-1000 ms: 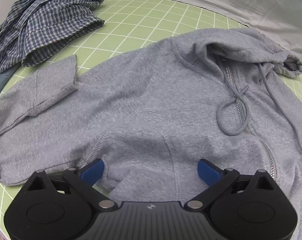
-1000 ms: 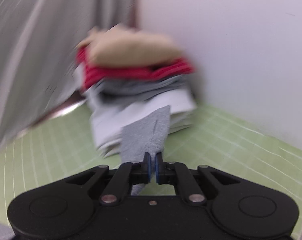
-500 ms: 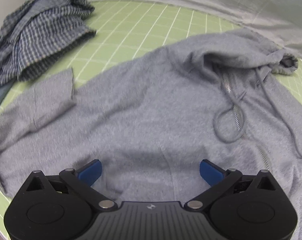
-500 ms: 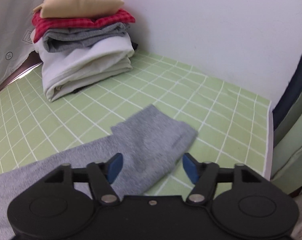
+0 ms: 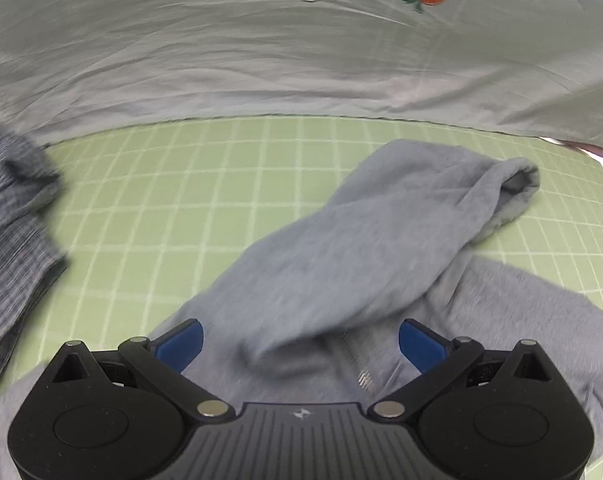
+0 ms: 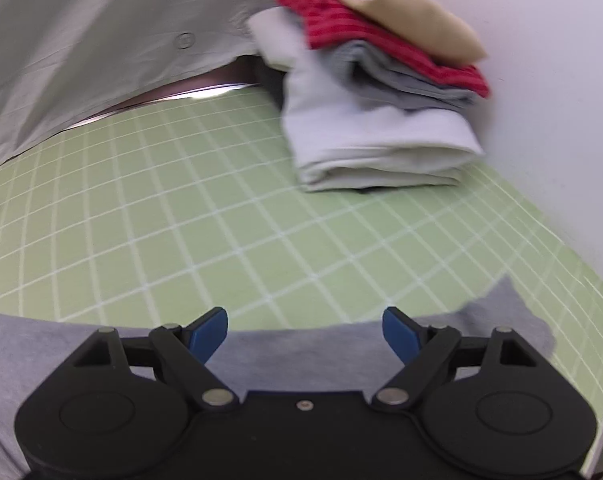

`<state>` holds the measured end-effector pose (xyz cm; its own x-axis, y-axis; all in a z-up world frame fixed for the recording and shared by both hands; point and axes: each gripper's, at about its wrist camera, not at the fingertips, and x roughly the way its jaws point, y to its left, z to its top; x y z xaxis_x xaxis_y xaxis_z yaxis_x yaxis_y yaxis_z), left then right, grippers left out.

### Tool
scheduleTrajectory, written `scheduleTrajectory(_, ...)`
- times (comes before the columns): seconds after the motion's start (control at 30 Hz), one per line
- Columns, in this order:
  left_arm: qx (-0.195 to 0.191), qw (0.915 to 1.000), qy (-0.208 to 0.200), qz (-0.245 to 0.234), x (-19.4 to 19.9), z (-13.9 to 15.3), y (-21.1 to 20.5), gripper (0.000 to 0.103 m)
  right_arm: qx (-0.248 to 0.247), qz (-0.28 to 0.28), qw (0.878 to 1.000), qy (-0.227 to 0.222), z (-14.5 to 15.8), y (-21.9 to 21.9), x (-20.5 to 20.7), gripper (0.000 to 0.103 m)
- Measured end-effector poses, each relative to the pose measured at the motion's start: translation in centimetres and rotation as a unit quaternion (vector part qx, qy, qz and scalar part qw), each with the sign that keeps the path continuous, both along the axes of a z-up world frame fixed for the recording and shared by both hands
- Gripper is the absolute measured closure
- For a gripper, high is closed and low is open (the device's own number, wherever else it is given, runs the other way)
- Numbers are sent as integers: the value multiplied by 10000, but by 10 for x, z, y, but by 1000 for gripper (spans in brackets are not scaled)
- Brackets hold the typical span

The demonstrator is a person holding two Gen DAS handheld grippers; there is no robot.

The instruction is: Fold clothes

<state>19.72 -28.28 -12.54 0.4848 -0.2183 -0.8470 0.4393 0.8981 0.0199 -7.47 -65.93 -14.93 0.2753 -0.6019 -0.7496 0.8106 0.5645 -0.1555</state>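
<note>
grey hoodie [image 5: 341, 256] spread on the green gridded tabletop [image 5: 181, 200], hood [image 5: 513, 184] bunched toward 1 o'clock in the left wrist view, zipper [image 5: 359, 364] showing just under the overlapping flap at 6 o'clock. in the right wrist view, only a grey strip [image 6: 301, 352] along the bottom, with a sleeve end [image 6: 505, 312] poking up at 4 o'clock. not yet a tidy packet: loose, layered, hood uneven.

left fingers [image 5: 299, 344] spread wide over the cloth, pinching nothing. right fingers [image 6: 303, 330] likewise spread, empty, just above the grey edge.

likely trouble: closing on the thick overlapped flap and catching two layers at once, dragging the body askew instead of turning one panel. possibly snagging the zipper teeth or a hidden drawstring. a sleeve left sticking out at 4 o'clock, making a lumpy fold. pulling too far toward 12 o'clock, brushing the folded stack [image 6: 381, 92] at 1 o'clock and tipping it. plaid shirt [image 5: 13, 248] heaped at 9 o'clock, near enough to be swept along. white carrot-print sheet [image 5: 301, 60] hanging behind, edge liable to catch.
</note>
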Motion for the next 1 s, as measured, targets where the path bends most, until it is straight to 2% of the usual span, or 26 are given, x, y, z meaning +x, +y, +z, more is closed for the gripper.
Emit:
scheduleTrajectory(0.13,-63,9993,4,-377,15,-13,-26,5,36,252,9996,96,-3,8,29,18)
scheduleTrajectory(0.17,-125,9989,9,-450,18,-16,-30,13,46,316,9994,119,-4,10,36,18)
scheduleTrajectory(0.2,-190,9985,13,-520,21,-18,-34,29,55,379,9992,143,-5,12,43,18)
scheduleTrajectory(0.23,-280,9981,17,-552,24,-20,-34,38,64,442,9989,167,-5,15,50,18)
scheduleTrajectory(0.27,-355,9980,3,-515,28,-20,-33,54,74,460,9987,183,-6,15,55,18)
scheduleTrajectory(0.3,-436,9979,-9,-476,33,-20,-31,84,84,472,9987,196,-6,15,60,18)
scheduleTrajectory(0.33,-562,9976,-10,-396,39,-17,-26,92,90,489,9986,203,-6,16,64,18)
scheduleTrajectory(0.4,-804,9965,-211,9,54,-5,-7,92,87,542,9982,223,-6,17,72,18)
scheduleTrajectory(0.47,-913,9923,-472,686,73,8,20,92,44,654,9975,263,-5,20,80,18)
scheduleTrajectory(0.53,-981,9830,-621,1423,90,16,49,92,-6,781,9965,294,-4,24,87,18)
scheduleTrajectory(0.6,-990,9689,-494,2215,104,12,82,91,-18,899,9956,276,-2,29,97,18)
scheduleTrajectory(0.63,-973,9656,-360,2383,107,8,94,88,-6,982,9949,247,-1,33,102,18)
scheduleTrajectory(0.67,-963,9644,-275,2447,107,5,101,84,7,1069,9940,215,1,36,108,18)
scheduleTrajectory(0.7,-976,9642,-248,2452,103,4,107,72,21,1155,9931,183,2,40,114,18)
scheduleTrajectory(0.73,-996,9642,-222,2446,98,3,112,64,72,1267,9919,95,4,46,122,18)
scheduleTrajectory(0.8,-1172,9660,-161,2297,84,2,118,33,227,1522,9880,-144,8,59,139,18)
scheduleTrajectory(0.9,-1402,9663,-20,2161,66,-4,120,27,651,2100,9738,-576,11,86,170,18)
scheduleTrajectory(1.0,-1245,9703,177,2065,60,-16,110,26,1133,2669,9526,-919,10,116,209,18)
